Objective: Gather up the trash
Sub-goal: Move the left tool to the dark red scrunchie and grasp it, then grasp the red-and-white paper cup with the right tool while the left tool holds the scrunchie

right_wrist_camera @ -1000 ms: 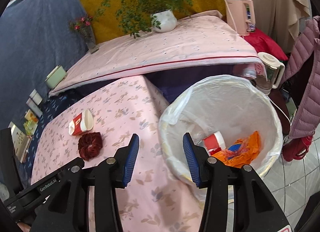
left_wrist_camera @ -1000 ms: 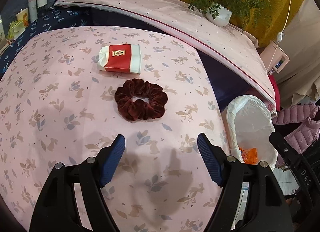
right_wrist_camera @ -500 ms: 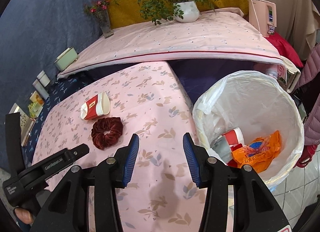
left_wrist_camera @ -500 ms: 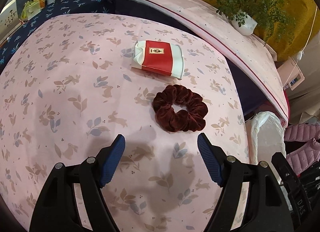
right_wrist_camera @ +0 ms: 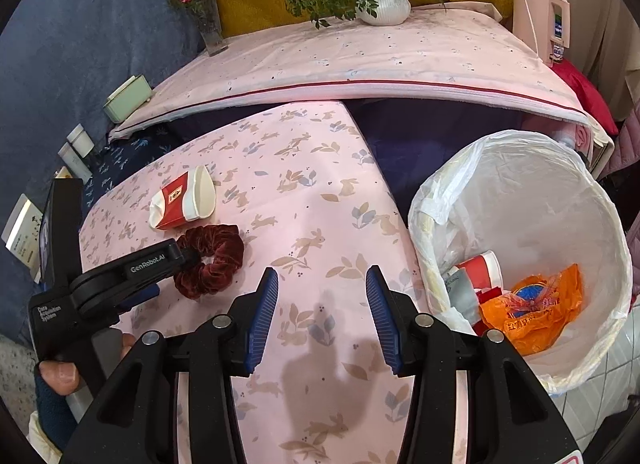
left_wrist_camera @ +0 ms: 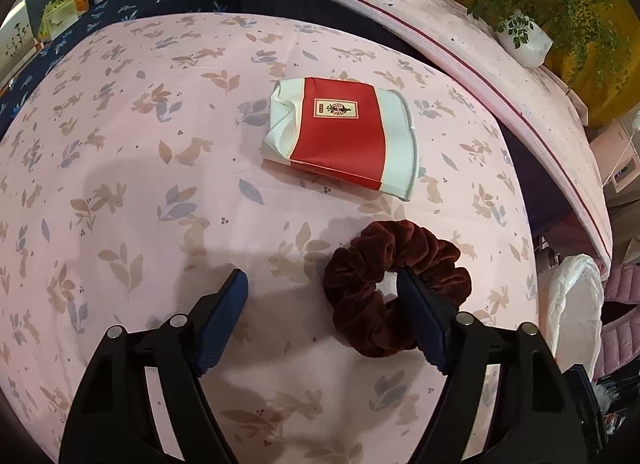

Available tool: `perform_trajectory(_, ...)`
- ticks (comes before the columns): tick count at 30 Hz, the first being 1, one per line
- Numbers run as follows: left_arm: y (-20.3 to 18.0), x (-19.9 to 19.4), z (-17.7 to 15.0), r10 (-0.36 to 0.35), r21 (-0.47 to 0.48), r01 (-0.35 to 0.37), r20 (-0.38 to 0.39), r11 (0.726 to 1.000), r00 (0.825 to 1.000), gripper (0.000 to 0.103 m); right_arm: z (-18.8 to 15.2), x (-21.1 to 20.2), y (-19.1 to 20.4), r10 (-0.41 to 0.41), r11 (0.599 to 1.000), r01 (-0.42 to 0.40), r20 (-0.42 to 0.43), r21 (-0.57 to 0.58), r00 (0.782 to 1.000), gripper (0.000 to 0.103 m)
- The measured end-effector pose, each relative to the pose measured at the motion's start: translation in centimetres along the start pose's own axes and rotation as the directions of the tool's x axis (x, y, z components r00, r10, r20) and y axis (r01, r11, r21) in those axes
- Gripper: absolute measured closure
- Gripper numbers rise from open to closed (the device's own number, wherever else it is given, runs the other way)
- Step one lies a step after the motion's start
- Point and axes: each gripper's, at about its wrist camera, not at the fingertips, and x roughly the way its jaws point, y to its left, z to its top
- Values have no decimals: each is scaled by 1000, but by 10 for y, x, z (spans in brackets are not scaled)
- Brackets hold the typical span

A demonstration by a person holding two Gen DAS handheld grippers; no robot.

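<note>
A crushed red-and-white paper cup (left_wrist_camera: 340,140) (right_wrist_camera: 182,200) lies on its side on the pink rabbit-print tablecloth (left_wrist_camera: 120,184). Just in front of it lies a dark red velvet scrunchie (left_wrist_camera: 396,288) (right_wrist_camera: 216,256). My left gripper (left_wrist_camera: 320,278) (right_wrist_camera: 172,268) hangs low over the scrunchie's left part, its jaws closing. One finger is over the scrunchie's hole and the pads do not press on it. My right gripper (right_wrist_camera: 322,276) stands open over bare cloth with nothing between its fingers. A bin with a white liner (right_wrist_camera: 560,204) stands right of the table.
The bin holds another red cup (right_wrist_camera: 480,268) and an orange wrapper (right_wrist_camera: 532,304). Behind stands a higher surface under pink cloth (right_wrist_camera: 360,60) with a potted plant (right_wrist_camera: 384,4) and a flower vase (right_wrist_camera: 210,28). Small boxes (left_wrist_camera: 68,0) line the far left.
My left gripper has come forward and down, so the scrunchie now sits at its fingers. My right gripper has swung left from the bin's rim to over the table.
</note>
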Motion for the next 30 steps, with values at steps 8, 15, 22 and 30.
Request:
perform_trajectory(8, 5, -5, -3, 25, 71, -27, 17, 997, 1000, 81, 3, 18, 22, 24, 999, -24, -26, -25, 999, 58)
perform_trajectory(15, 19, -10, -8, 3, 62, -3, -2, 998, 1000, 87, -1, 28, 46, 37, 998, -39, -47, -53, 998, 58)
perform_trajectory(22, 51, -22, -18, 18, 32, -18, -1, 999, 1000, 87, -7, 40, 68, 40, 995, -46, -74, -84, 996, 58)
perform_trajectory(30, 93, -35, -26, 32, -9, -32, 8, 999, 999, 87, -10, 54, 94, 54, 990, -66, -97, -125, 994, 58)
